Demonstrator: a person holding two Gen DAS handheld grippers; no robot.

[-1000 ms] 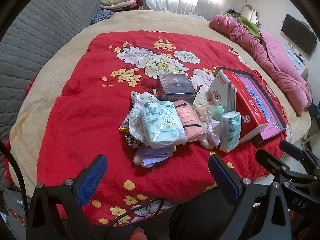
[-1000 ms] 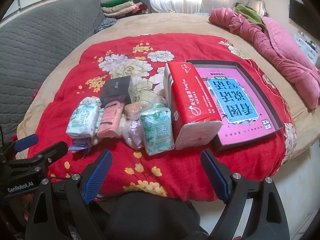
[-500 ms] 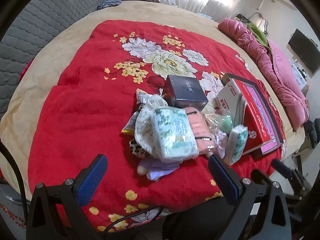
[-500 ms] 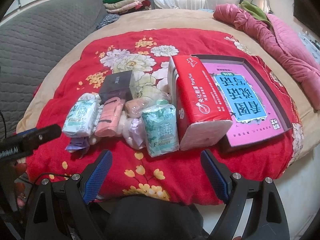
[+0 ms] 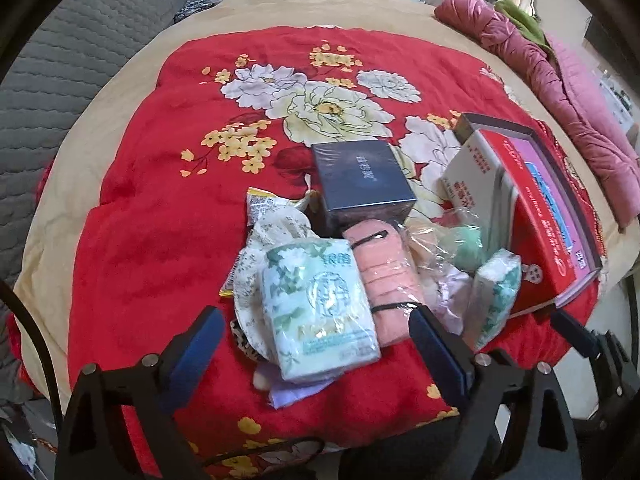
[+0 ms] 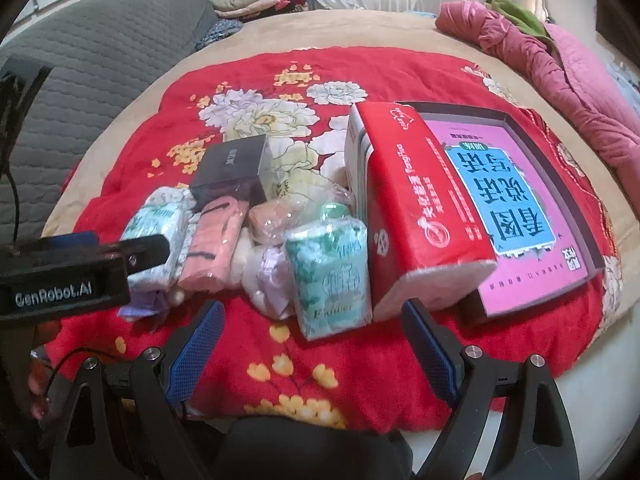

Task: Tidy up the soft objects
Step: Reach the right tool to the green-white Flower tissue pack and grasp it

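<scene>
1. Step: approach, nothing lifted yet; my left gripper (image 5: 312,344) hangs over the near tissue pack (image 5: 316,312), jaws wide and just narrowing, the pack between them but unpressed
2. My right gripper (image 6: 312,340) wide, empty, just short of the second tissue pack (image 6: 332,276)
3. Soft goods heaped mid-quilt (image 5: 152,208): pink rolled cloth (image 5: 380,272), bagged items, lilac fabric
4. Next, as I judge: settle lower, close squarely on the pack's sides; film may slip
5. Right view alone shows the tray's (image 6: 576,200) pink-and-blue book cover; left view alone shows the yellow wrapper (image 5: 260,204)
</scene>
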